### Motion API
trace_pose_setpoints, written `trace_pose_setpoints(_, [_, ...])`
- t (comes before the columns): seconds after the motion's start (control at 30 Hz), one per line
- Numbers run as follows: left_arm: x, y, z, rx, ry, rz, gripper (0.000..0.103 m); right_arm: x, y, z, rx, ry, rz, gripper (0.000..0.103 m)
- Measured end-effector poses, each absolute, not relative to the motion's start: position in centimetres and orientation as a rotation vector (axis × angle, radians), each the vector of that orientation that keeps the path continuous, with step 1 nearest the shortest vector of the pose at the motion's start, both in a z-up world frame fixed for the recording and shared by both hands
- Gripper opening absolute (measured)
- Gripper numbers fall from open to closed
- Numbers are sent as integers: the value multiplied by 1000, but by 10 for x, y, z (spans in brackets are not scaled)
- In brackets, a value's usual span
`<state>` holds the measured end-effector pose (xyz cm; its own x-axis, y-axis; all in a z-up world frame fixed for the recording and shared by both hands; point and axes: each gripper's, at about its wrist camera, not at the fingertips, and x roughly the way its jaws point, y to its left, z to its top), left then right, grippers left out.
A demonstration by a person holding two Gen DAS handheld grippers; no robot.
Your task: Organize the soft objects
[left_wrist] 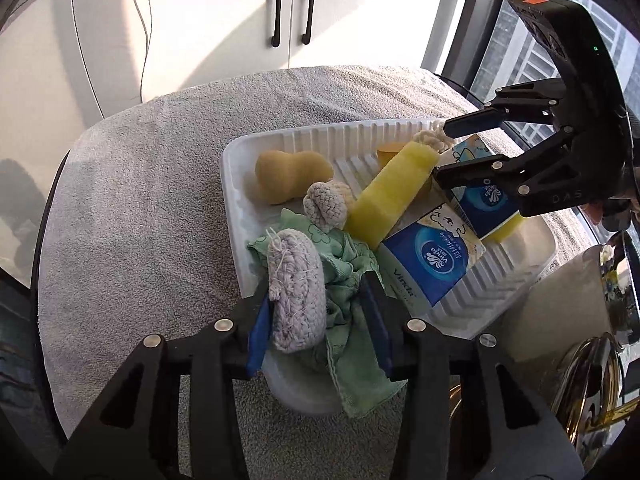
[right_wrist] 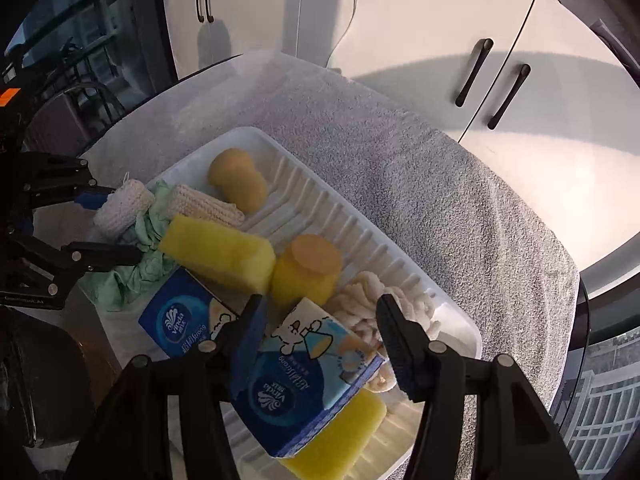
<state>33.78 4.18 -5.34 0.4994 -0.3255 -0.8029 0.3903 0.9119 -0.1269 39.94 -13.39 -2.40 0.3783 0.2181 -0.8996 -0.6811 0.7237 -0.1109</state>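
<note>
I see the soft things piled in the white ribbed tray (left_wrist: 256, 142), which fills the middle of both views and sits on a grey towel (left_wrist: 132, 208). In the left wrist view, low and centre, a pale braided rope toy (left_wrist: 294, 288) lies on a green cloth (left_wrist: 352, 280) draped over the tray's near corner. My left gripper (left_wrist: 316, 320) has its jaws apart around that rope toy; the left blue pad looks just against it, though I cannot tell for sure, and the other pad stands clear beside the cloth. Further in lie a tan sponge (left_wrist: 290, 180), a long yellow sponge (left_wrist: 390, 192) and a blue tissue pack (left_wrist: 434, 260). In the right wrist view, lower centre, my right gripper (right_wrist: 320, 340) straddles a second tissue pack (right_wrist: 304, 376) with its jaws apart, the right finger clear of the pack. That pack rests on a flat yellow sponge (right_wrist: 340, 444), with a coiled white rope (right_wrist: 368, 304) just behind.
</note>
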Motion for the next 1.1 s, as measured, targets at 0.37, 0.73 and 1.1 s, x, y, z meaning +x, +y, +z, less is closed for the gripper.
trace_pose_setpoints(0.37, [335,49,-39,57,910,-410,78,387,-147,-1,-464,973,600,72])
trace_pose_setpoints(0.73, [322,62,-13,37,852,-387,85,373,-175,31,-379,906,565,73])
trace_pose_setpoints(1.1, [279,87,40,-17,722,-242,96,304,-223,87,-224,765,524,77])
